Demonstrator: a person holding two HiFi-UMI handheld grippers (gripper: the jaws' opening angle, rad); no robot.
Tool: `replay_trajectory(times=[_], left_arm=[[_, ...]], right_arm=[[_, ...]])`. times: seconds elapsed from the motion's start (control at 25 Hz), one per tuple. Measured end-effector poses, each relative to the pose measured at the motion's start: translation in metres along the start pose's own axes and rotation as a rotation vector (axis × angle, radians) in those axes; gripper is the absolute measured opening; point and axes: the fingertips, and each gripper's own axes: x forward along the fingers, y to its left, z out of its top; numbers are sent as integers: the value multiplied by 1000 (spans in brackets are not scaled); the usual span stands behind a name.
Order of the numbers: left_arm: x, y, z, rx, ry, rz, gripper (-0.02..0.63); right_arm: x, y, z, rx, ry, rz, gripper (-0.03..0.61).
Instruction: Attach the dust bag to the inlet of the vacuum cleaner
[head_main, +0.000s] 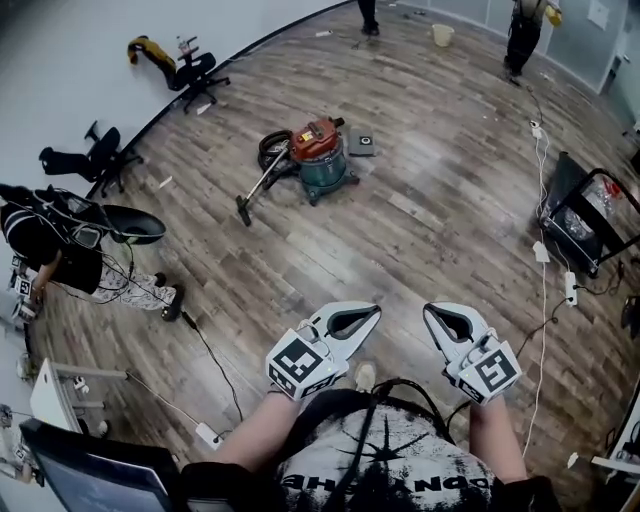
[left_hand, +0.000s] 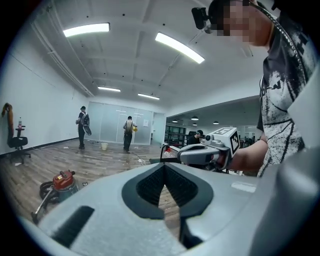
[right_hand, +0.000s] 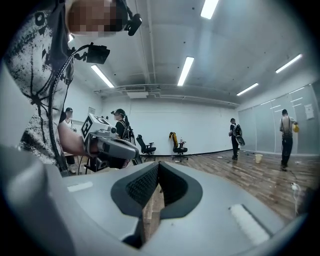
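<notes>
nearest, the left gripper (head_main: 376, 310) and the right gripper (head_main: 428, 309) are held out side by side in front of the person's shirt. each has its jaws pressed together with nothing between them. a black cable (head_main: 212, 365) runs over the wood floor (head_main: 420, 230) to the near left, and a white cable (head_main: 543, 270) with plugs trails along the right.

further off, well apart from both grippers, the vacuum cleaner (head_main: 320, 158) stands mid-floor, red lid on a green drum. its hose (head_main: 258, 190) lies out to the left. a small dark flat thing (head_main: 361, 143) lies just right of it. whether that is the dust bag i cannot tell, and no inlet shows from here. at the far side are office chairs (head_main: 195, 72) and two people (head_main: 524, 32).

risks, as i judge them: a foot could catch a floor cable on the way over. and jaws left shut on reaching the bag would shove or dent it instead of pinching it.
</notes>
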Motion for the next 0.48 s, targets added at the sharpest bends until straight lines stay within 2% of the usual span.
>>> replay_trajectory(times=[0.24, 0.48], left_arm=[[20, 66, 14, -1, -5, -41, 0], [45, 98, 20, -30, -31, -83, 0]], right_arm=[[48, -35, 14, 13, 10, -21, 6], [64, -68, 10, 13, 51, -60, 6]])
